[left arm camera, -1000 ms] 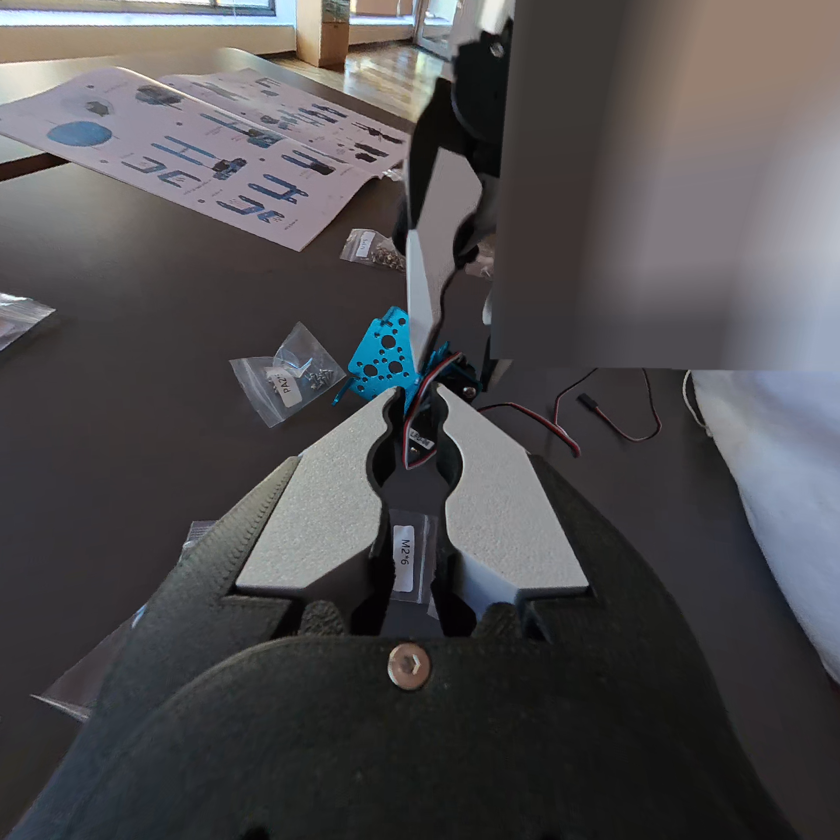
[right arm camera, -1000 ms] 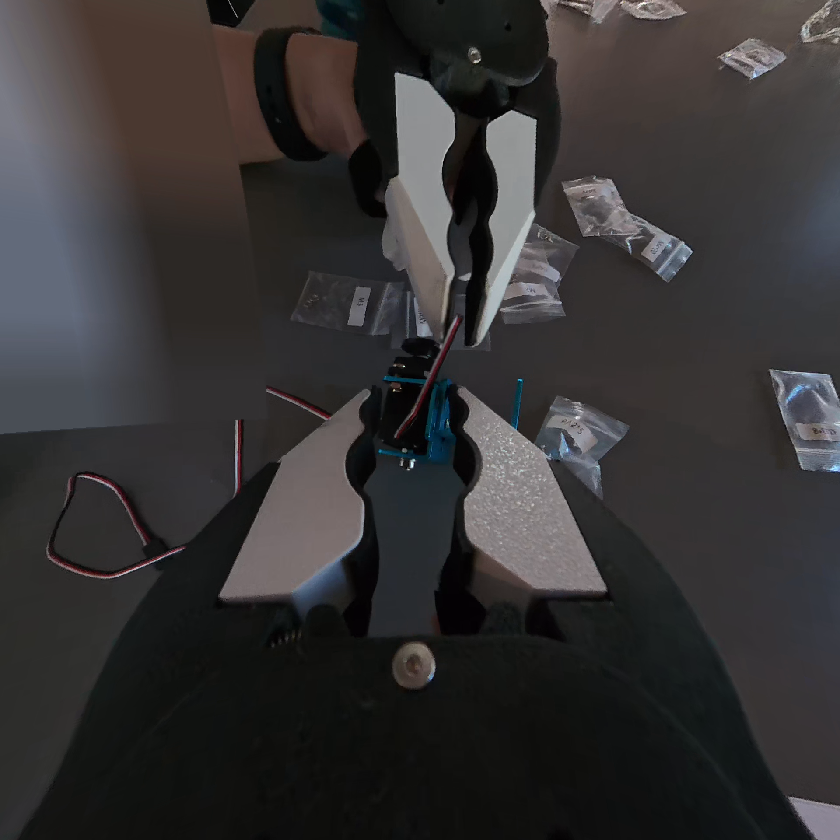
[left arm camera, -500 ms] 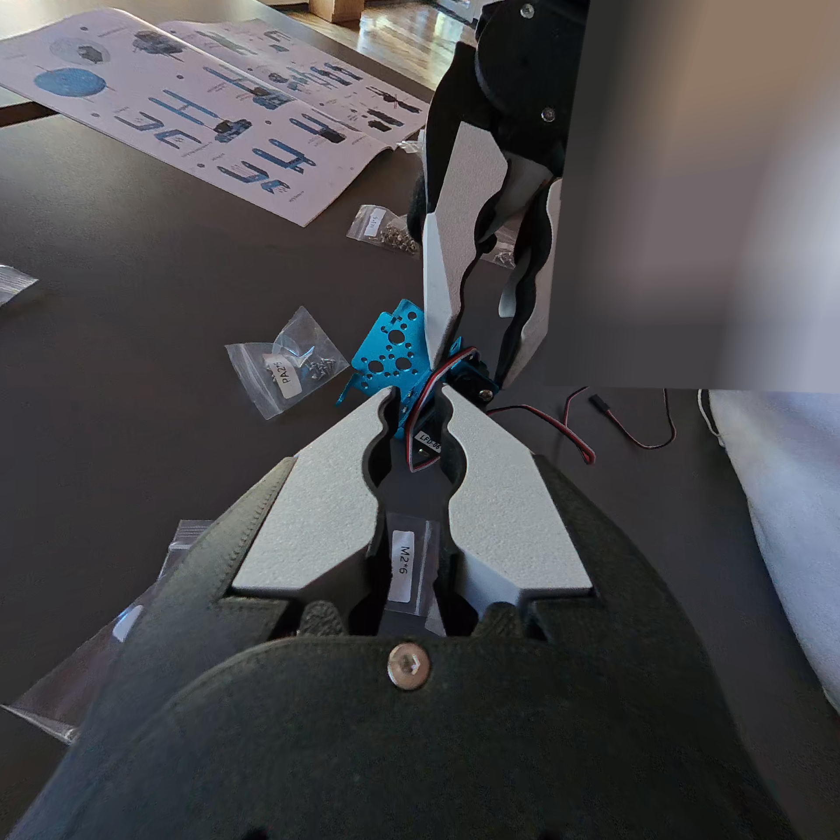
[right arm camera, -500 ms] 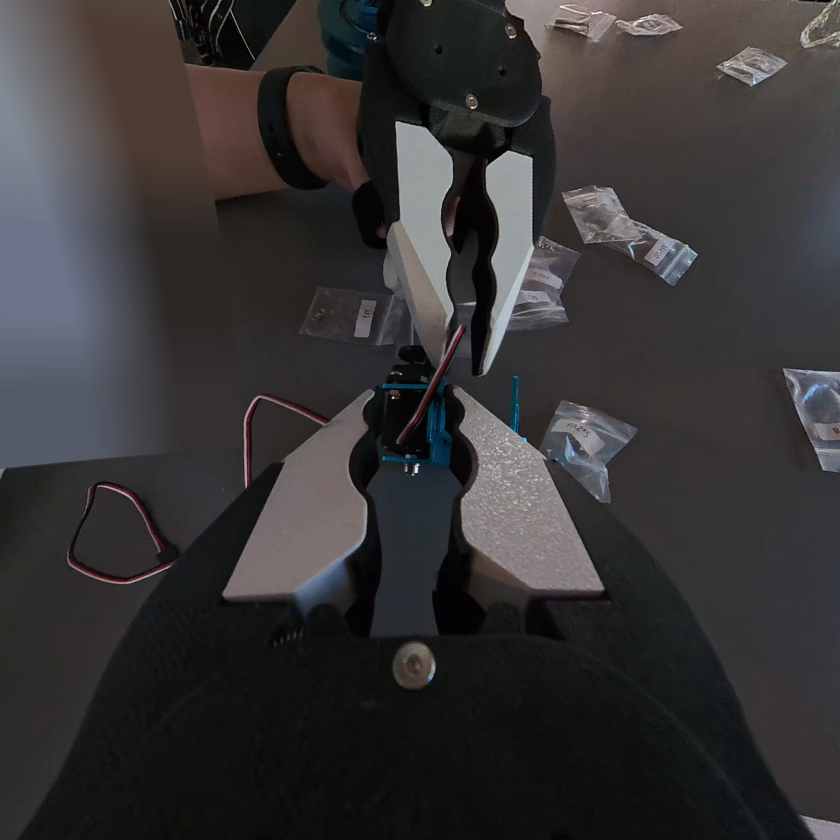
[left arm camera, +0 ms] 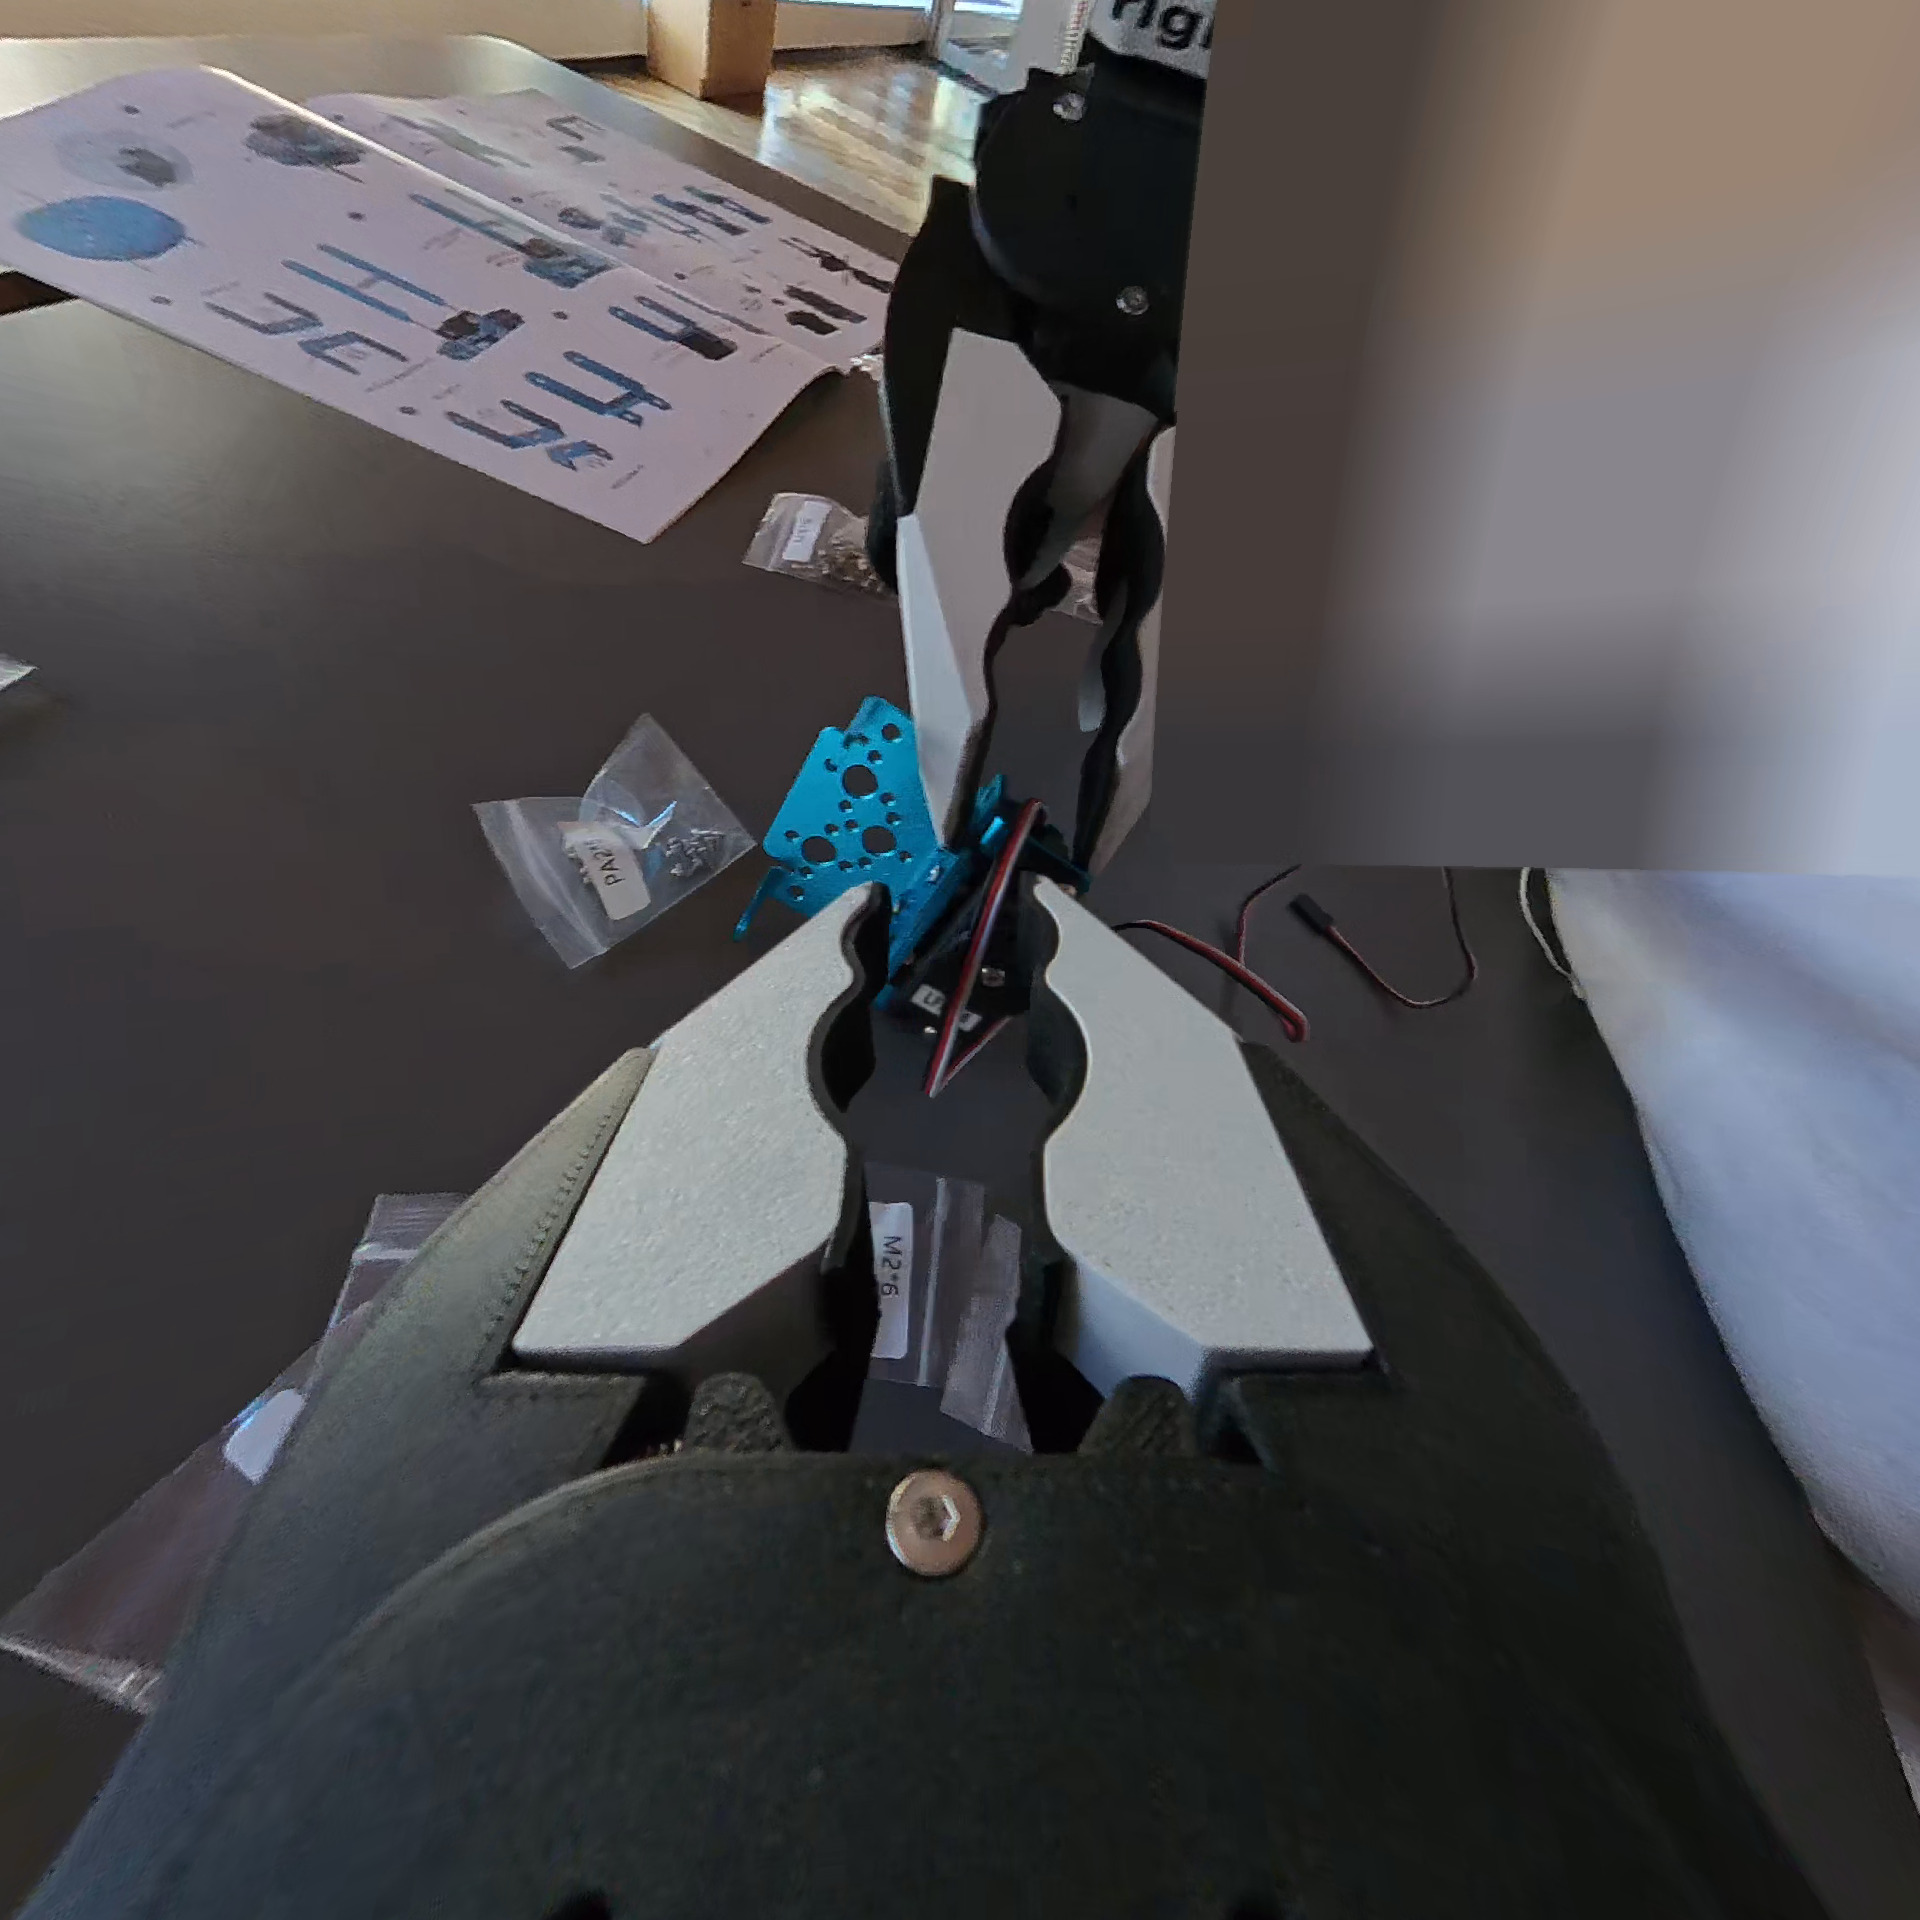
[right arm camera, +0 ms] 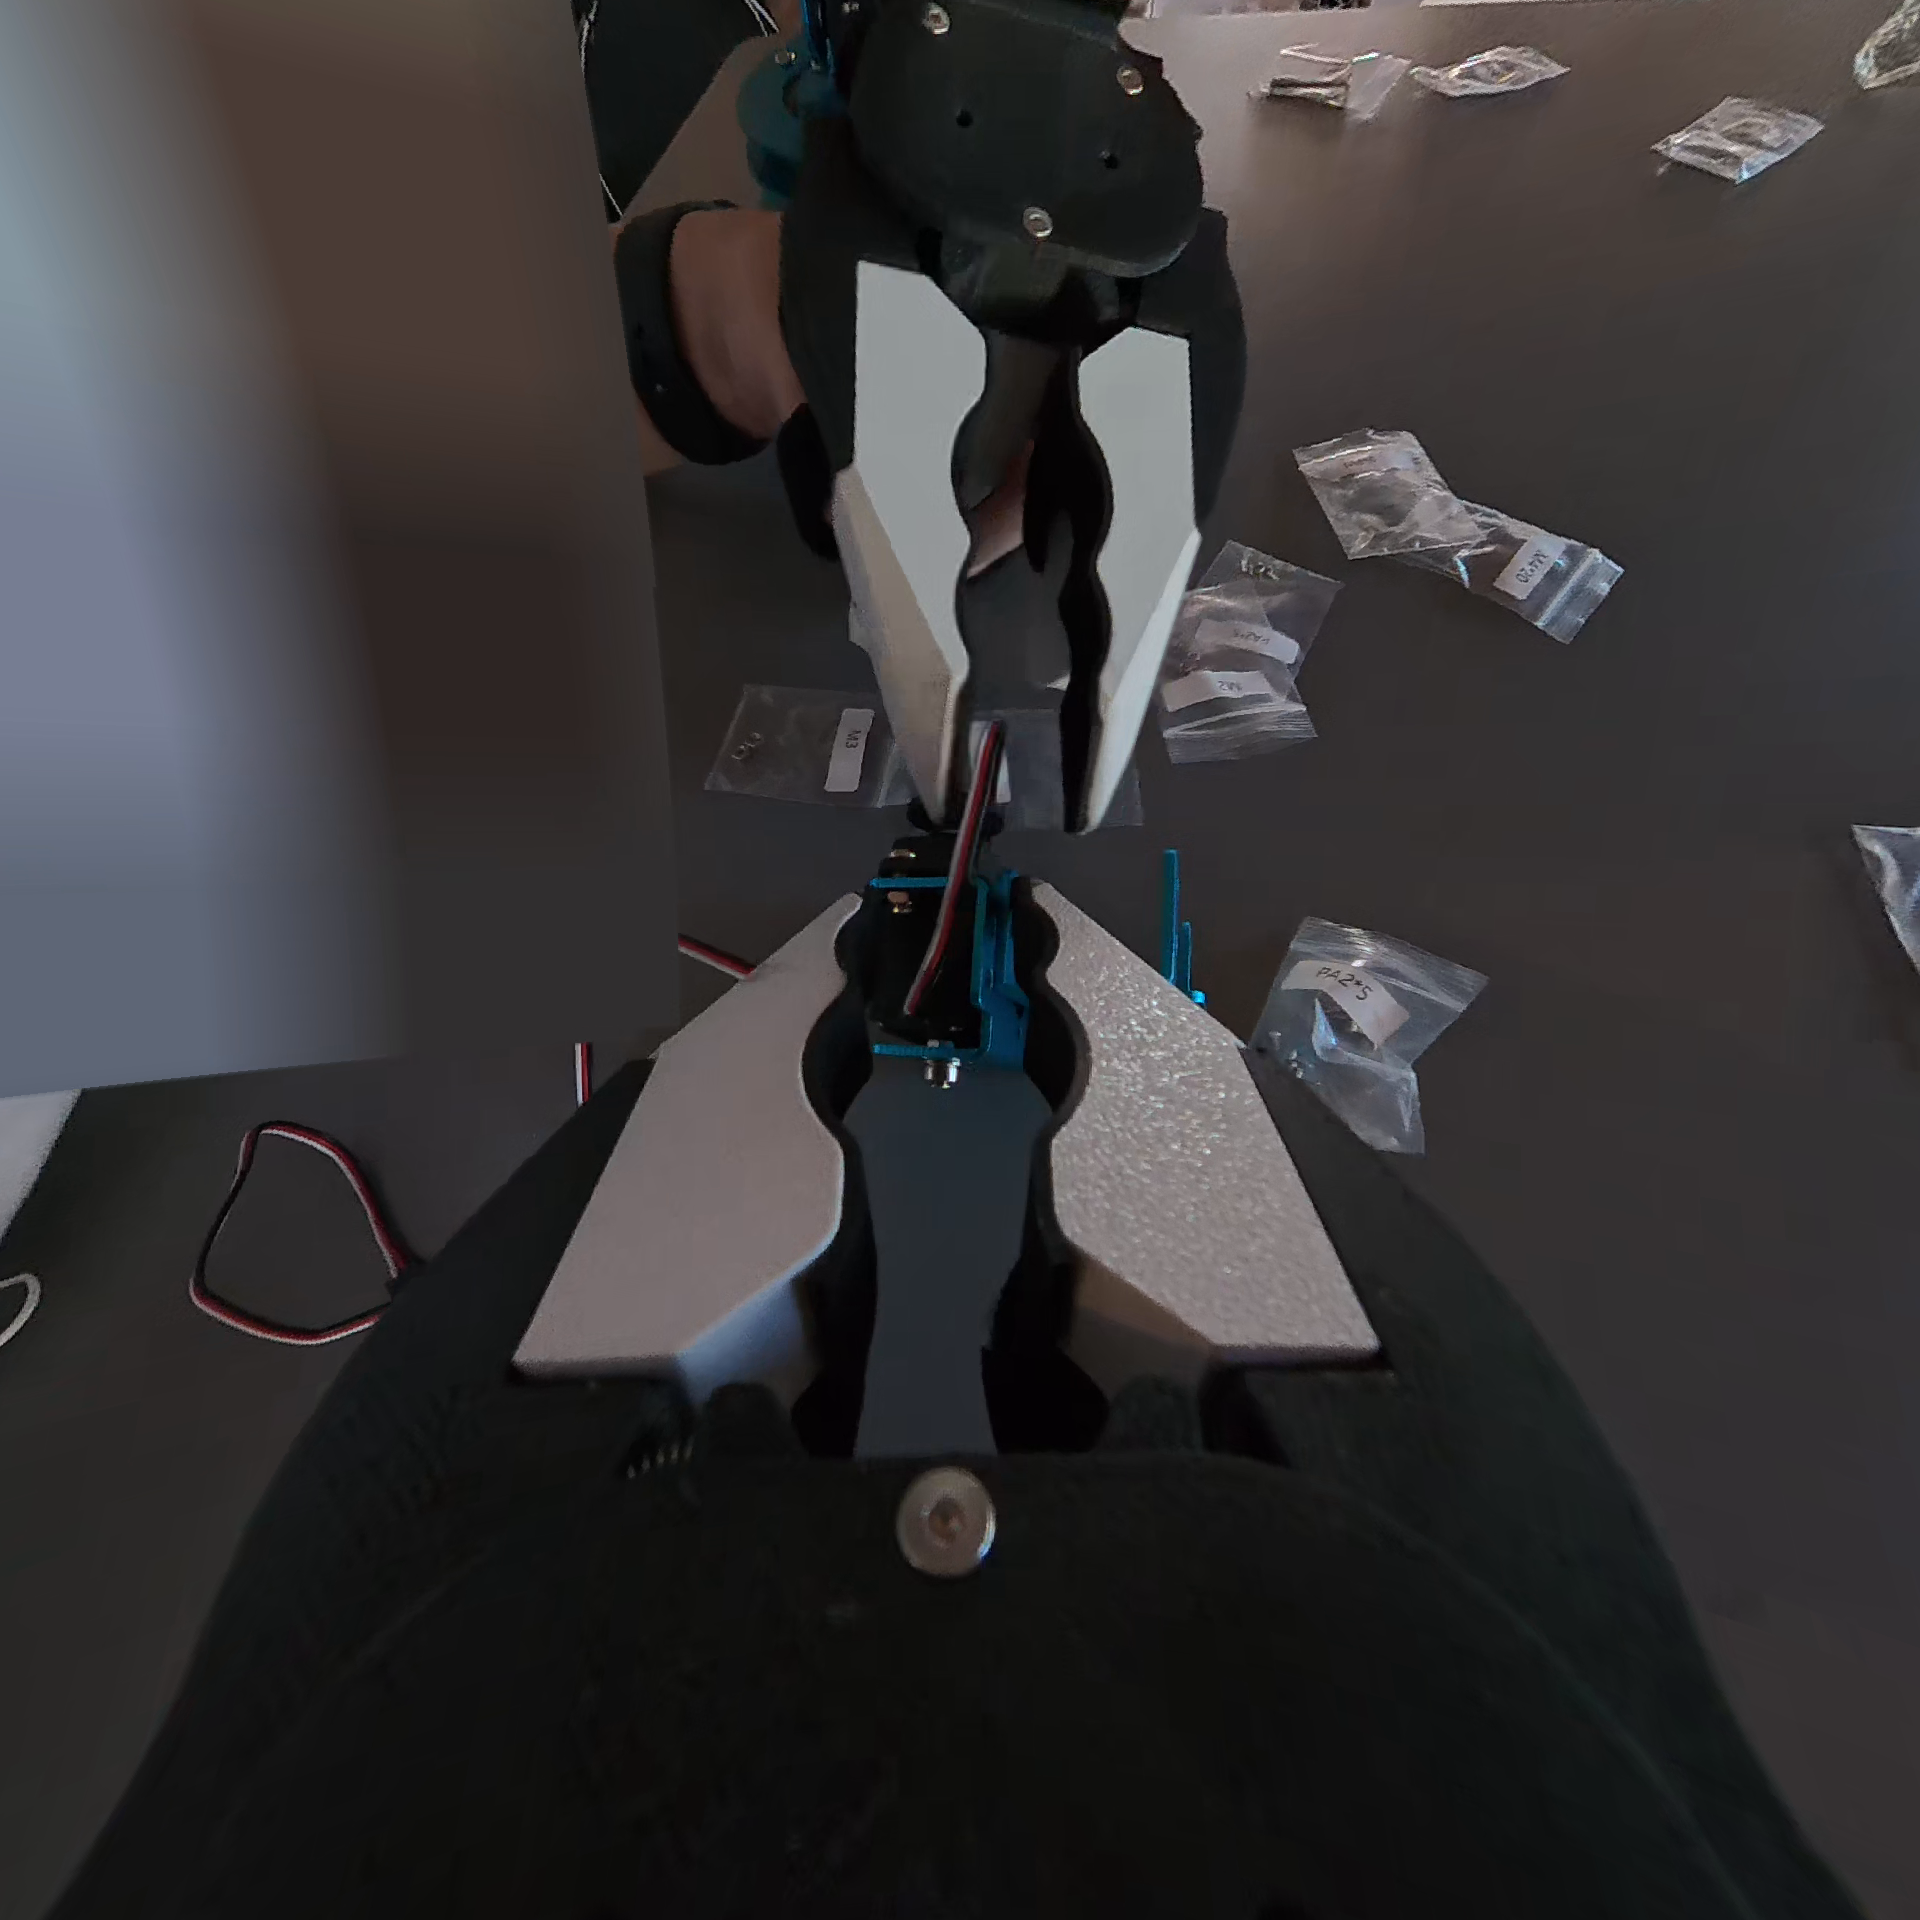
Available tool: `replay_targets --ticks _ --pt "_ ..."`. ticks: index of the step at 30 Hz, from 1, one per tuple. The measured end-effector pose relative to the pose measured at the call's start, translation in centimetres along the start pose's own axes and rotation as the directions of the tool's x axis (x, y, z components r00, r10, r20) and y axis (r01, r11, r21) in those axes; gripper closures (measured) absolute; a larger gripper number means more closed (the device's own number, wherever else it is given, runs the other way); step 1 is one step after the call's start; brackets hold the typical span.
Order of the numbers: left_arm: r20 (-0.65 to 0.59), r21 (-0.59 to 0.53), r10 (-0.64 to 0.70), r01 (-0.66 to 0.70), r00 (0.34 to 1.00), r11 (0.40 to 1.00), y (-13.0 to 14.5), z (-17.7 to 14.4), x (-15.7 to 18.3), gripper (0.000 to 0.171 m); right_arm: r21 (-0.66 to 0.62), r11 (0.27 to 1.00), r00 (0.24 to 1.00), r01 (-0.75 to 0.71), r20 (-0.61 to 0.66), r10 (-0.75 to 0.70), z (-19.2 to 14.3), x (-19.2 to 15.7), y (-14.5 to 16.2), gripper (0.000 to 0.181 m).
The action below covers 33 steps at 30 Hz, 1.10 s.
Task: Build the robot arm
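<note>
Table point(left arm camera: 260, 727): dark, beneath the servo bracket point(right arm camera: 935, 966).
Right gripper point(right arm camera: 948, 909): pinching the bracket.
Left gripper point(left arm camera: 951, 904): spread, straddling the bracket's black servo, not clamping it.
Wire point(right arm camera: 961, 883): rises off the bracket between the left fingers. It could snag there and tug the bracket askew.

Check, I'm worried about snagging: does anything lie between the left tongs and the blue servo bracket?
Only the striped wire, running up between the open left tongs. The right tongs clamp the blue servo bracket from the opposite side; nothing else visible intervenes.
</note>
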<state>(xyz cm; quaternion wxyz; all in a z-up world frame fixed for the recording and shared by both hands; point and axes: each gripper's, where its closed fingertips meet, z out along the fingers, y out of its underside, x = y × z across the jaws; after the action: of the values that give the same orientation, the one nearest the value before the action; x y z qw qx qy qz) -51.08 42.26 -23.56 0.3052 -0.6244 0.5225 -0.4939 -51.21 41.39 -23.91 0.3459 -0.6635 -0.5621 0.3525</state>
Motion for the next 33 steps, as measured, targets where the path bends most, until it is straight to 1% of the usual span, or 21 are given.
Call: replay_targets --ticks 3,6,8,13,33 --pt "-0.044 -0.025 0.043 -0.044 0.998 0.999 0.4 0.4 1.1 0.137 0.009 1.000 1.000 -0.022 0.009 0.022 -0.1 0.1 0.0 0.157" --pt "-0.022 -0.074 0.120 -0.121 0.993 0.990 1.0 1.1 1.4 0.129 0.018 0.999 0.999 -0.033 0.016 0.032 -0.1 0.1 0.0 0.157" --pt "0.038 -0.085 0.166 -0.162 0.985 0.983 1.0 1.4 0.7 0.134 0.023 0.999 0.999 -0.038 0.017 0.037 -0.2 0.2 0.0 0.158" --pt "0.085 -0.091 0.232 -0.224 0.969 0.970 0.9 1.5 0.5 0.143 0.041 0.996 0.997 -0.074 0.029 0.073 -0.3 0.4 -0.1 0.158" --pt "0.102 -0.104 0.268 -0.257 0.958 0.961 1.1 1.6 0.5 0.143 0.044 0.993 0.992 -0.108 0.072 0.104 -0.4 0.2 -0.2 0.159"
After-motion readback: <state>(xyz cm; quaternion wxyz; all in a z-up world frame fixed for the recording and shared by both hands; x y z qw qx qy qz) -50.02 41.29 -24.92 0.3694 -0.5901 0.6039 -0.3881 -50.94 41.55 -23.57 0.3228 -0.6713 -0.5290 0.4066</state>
